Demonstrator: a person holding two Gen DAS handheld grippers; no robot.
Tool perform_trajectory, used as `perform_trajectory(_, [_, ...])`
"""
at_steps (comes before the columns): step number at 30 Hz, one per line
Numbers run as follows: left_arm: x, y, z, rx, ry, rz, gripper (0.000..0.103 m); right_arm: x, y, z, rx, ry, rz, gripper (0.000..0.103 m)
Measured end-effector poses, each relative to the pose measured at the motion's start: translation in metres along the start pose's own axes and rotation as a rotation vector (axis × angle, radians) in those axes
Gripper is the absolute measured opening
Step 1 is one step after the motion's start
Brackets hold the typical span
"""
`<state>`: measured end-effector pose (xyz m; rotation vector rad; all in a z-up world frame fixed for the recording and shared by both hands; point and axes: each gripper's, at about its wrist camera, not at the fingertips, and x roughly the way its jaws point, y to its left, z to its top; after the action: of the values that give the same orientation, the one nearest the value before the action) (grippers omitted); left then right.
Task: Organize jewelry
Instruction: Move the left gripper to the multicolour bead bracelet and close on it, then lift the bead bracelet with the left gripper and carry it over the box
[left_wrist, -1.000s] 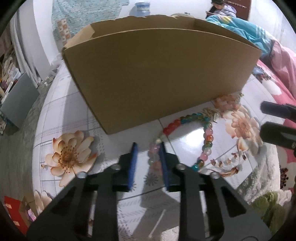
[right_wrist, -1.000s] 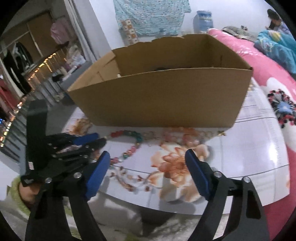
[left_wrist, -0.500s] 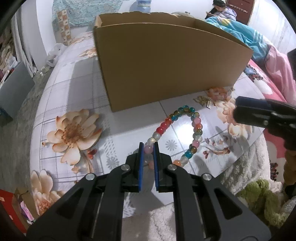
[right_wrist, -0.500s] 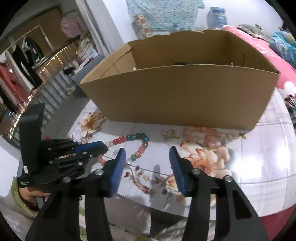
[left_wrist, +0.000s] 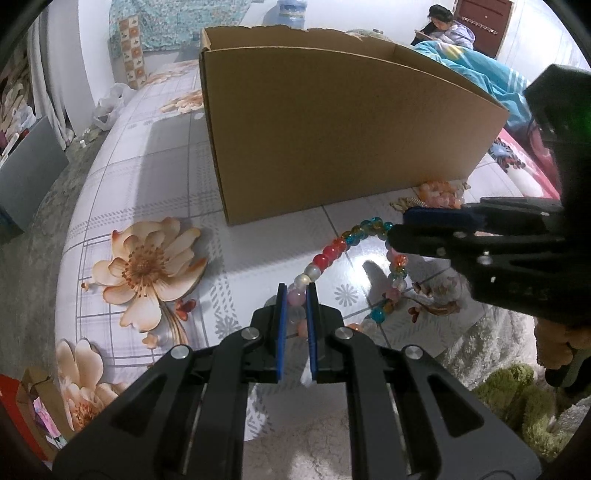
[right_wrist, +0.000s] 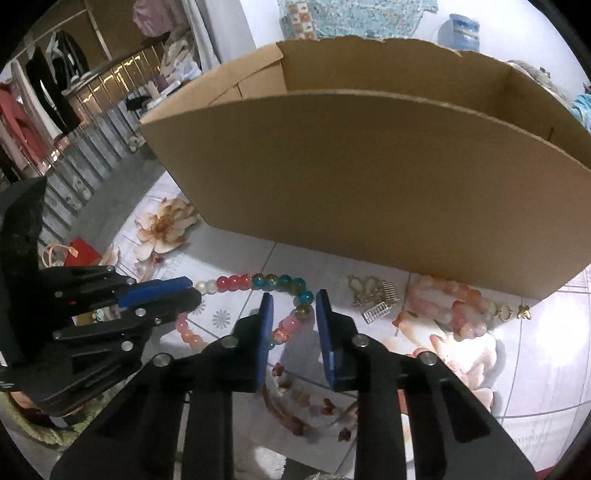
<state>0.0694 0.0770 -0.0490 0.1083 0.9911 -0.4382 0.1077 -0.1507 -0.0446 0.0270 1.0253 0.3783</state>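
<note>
- Two grippers work one bead string (left_wrist: 334, 254), which lies looped on the tabletop near its front edge, just in front of the cardboard box (left_wrist: 332, 136).
- Box: open-topped, standing toward the middle of the tabletop (left_wrist: 147, 177); a pink bracelet (right_wrist: 448, 304) and a small gold comb (right_wrist: 375, 295) lie against its front wall.
- Left gripper (left_wrist: 297, 295): pinched nearly closed on pale pink beads at the near end of the loop.
- Right gripper (right_wrist: 291, 306): its jaws have just been closing, and beads sit between them, but gaps show beside the beads, so no grip yet.
- Risk, as I judge it: hands pulling apart could snap the string and scatter beads over the edge; round glassy beads may also squirt out of the pads.
- Surface: glossy flowered cloth, glare-prone.
- Room: bedding, hanging clothes, a seated person far behind.
</note>
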Motion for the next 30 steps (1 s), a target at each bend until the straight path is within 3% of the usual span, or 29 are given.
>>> perform_trajectory(4, [0.001, -0.001, 0.000, 0.001, -0.005, 0.000, 0.009, 0.006, 0.003, 0.001, -0.024, 0.014, -0.023, 0.016])
perform_trajectory(24, [0.001, -0.004, 0.000, -0.005, -0.037, 0.011, 0.009, 0.014, 0.008, 0.005, -0.033, 0.041, -0.051, 0.015])
perform_trajectory(30, [0.001, -0.002, -0.001, -0.016, -0.056, 0.002, 0.009, 0.014, 0.007, 0.004, -0.018, 0.037, -0.047, 0.010])
